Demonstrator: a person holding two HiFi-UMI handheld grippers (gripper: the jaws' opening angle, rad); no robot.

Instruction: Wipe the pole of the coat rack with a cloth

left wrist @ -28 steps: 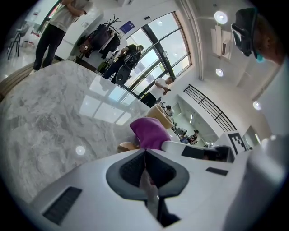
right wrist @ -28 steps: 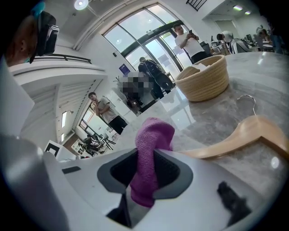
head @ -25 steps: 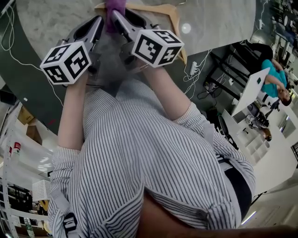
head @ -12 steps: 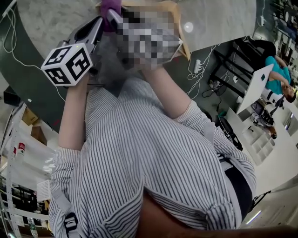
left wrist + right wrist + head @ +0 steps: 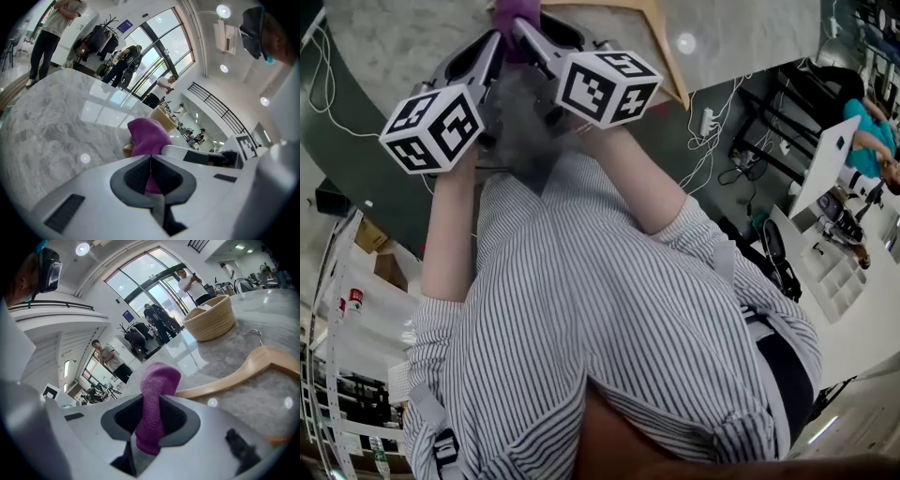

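Note:
A purple cloth (image 5: 517,13) is held up over the marble table (image 5: 394,42), in front of the person's striped shirt. My left gripper (image 5: 495,39) comes at it from the left. Its jaws are shut, with the purple cloth (image 5: 147,138) bulging beyond them and showing in the gap under the pads. My right gripper (image 5: 521,28) is shut on the same cloth (image 5: 157,385), which stands up in a fold between its pads. The two grippers' tips are close together. No coat rack pole is near the jaws.
A wooden hanger (image 5: 243,371) lies on the marble table (image 5: 267,404), just beyond the right gripper. A woven basket (image 5: 209,317) stands farther back. A coat rack hung with dark clothes (image 5: 101,37) and several people are across the hall. Cables (image 5: 712,122) lie on the floor at the right.
Both grippers keep their hold on the cloth in much the same place. The head view has shifted a little, so more of the hanger shows.

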